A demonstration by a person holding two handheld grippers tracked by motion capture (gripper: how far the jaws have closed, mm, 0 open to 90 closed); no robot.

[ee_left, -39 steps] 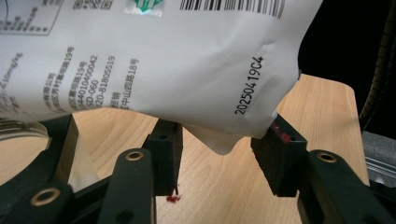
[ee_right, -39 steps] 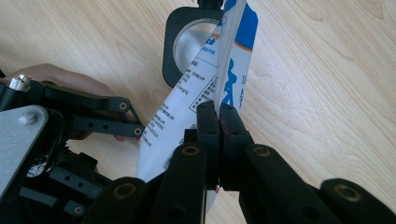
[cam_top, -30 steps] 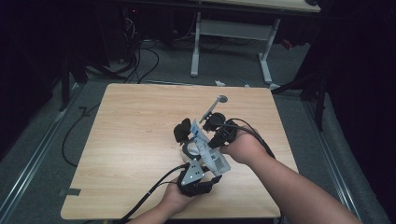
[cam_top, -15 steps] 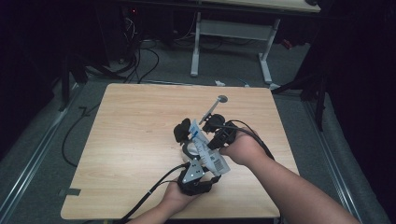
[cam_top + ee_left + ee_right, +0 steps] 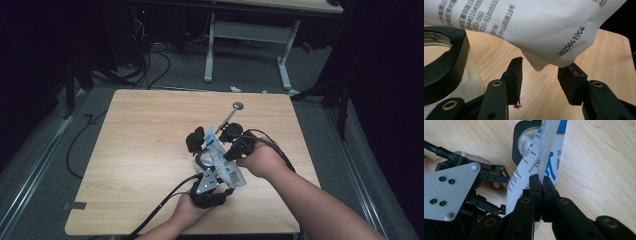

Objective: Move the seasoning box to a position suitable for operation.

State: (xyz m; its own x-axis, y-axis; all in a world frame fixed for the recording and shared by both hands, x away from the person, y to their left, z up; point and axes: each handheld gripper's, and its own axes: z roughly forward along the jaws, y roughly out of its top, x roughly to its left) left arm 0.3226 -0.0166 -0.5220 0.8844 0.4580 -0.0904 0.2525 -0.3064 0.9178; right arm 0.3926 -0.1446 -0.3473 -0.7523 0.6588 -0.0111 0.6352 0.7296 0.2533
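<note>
A white pouch [image 5: 220, 156] with blue print is held up over the wooden table [image 5: 140, 125]. My right gripper [image 5: 541, 180] is shut on the pouch's [image 5: 550, 157] edge seam, coming in from the right in the high view. My left gripper [image 5: 540, 75] points away from the person, jaws apart. The pouch's [image 5: 524, 30] bottom corner dips between its pads without being pressed. A clear jar with a black collar [image 5: 441, 67] stands just left of these jaws, and its round mouth [image 5: 527, 137] lies beyond the pouch in the right gripper view.
A thin metal tool with a round end [image 5: 237, 106] lies on the table beyond the grippers. Past the table's far edge stands a white desk frame [image 5: 245, 35], with cables [image 5: 150, 65] on the floor. Both gripper cables trail toward the near edge.
</note>
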